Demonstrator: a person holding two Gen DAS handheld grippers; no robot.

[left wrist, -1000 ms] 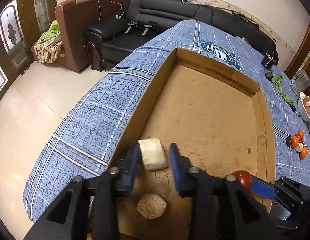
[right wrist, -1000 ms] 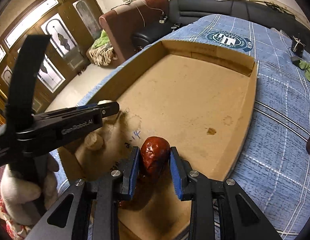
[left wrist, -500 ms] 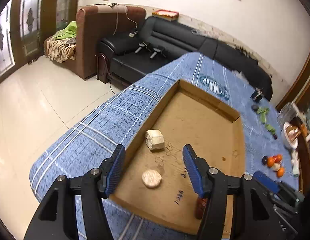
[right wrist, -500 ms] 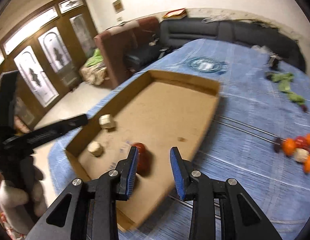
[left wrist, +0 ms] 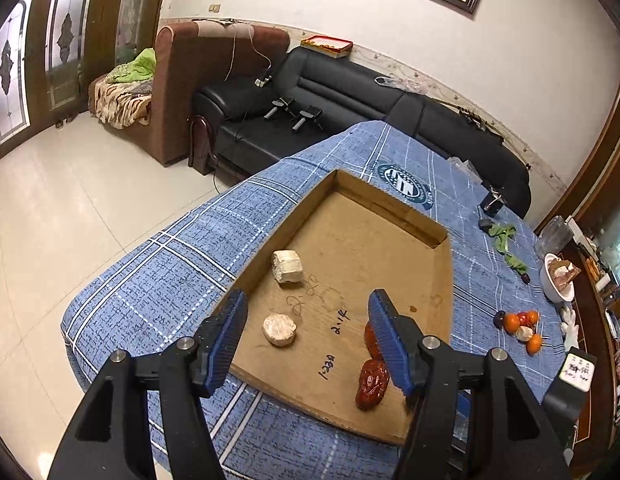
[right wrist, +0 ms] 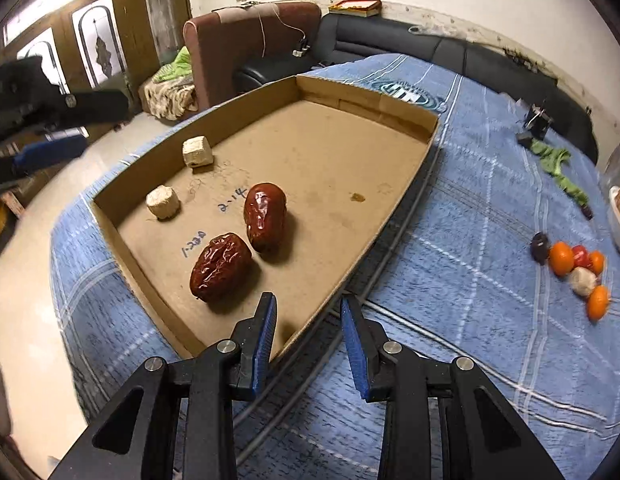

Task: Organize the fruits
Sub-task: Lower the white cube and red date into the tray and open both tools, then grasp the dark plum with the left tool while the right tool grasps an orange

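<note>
A shallow cardboard tray (left wrist: pixel 440 236) (right wrist: pixel 406 188) lies on the blue plaid tablecloth. In it lie two pale chunks, a square one (left wrist: pixel 287 266) (right wrist: pixel 197 152) and a round one (left wrist: pixel 279 329) (right wrist: pixel 163 202), and two red dates (right wrist: pixel 220 265) (right wrist: pixel 265 216) (left wrist: pixel 372 383). My left gripper (left wrist: pixel 305 322) is open and empty, raised above the tray's near end. My right gripper (right wrist: pixel 310 330) is open and empty, over the tray's near right corner. A small pile of orange, red, dark and pale fruits (right wrist: pixel 574 268) (left wrist: pixel 520 324) lies on the cloth to the right.
A white bowl (left wrist: pixel 556 282) stands at the table's right edge. Green leaves (right wrist: pixel 558 166) and a small black object (right wrist: pixel 536 122) lie on the far right of the cloth. A black sofa (left wrist: pixel 350 100) and brown armchair stand beyond the table.
Both grippers let go and pulled back and up: the left released the square pale chunk, the right released a red date. Both pieces now lie in the tray.
</note>
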